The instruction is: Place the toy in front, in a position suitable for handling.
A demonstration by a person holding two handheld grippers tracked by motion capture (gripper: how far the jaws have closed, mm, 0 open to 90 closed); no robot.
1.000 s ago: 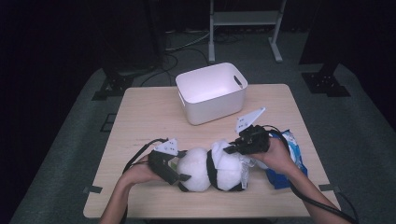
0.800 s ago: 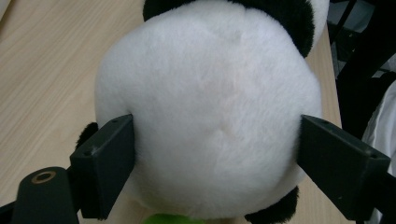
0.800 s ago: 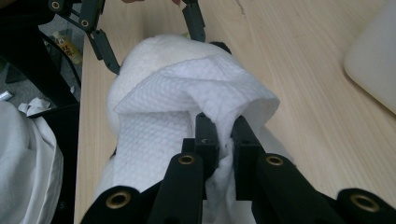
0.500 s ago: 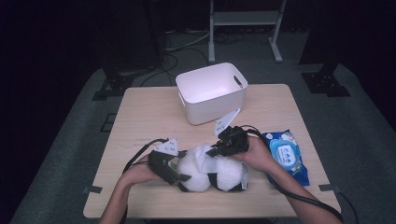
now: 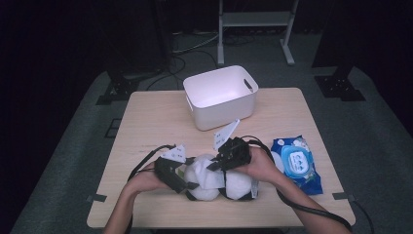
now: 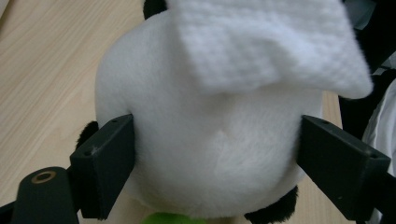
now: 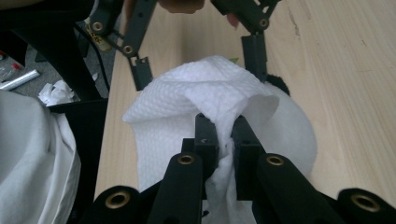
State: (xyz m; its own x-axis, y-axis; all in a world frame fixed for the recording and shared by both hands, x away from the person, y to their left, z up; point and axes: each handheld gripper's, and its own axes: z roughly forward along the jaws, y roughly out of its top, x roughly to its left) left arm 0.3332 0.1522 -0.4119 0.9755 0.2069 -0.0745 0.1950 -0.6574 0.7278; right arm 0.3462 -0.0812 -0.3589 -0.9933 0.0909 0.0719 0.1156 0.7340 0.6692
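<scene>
The plush panda [image 5: 214, 181] lies on its side at the lower middle of the high view, on the wooden table [image 5: 156, 122], with a white wet wipe [image 5: 207, 173] draped over its round white head. It is soft and light, and its pile gives under pressure, so it needs a broad hold across the widest part of the head to stay put while it is wiped. The left gripper [image 5: 175, 176] has exactly that hold: in the left gripper view its two black jaws stand wide and press into the plush at the lower left and right of the frame. The wipe is thin, limp and probably damp; it bunches easily and is best held by a gathered fold. The right gripper [image 5: 220, 163] has its jaws pressed nearly together on such a fold, seen at the centre of the right gripper view.

Against the earlier high views, the right gripper has come from the right of the toy, near the blue wipes pack [image 5: 296, 163], leftward over the head, and the pack now lies fully uncovered. The left gripper and the white bin [image 5: 221, 97] sit where they were.
</scene>
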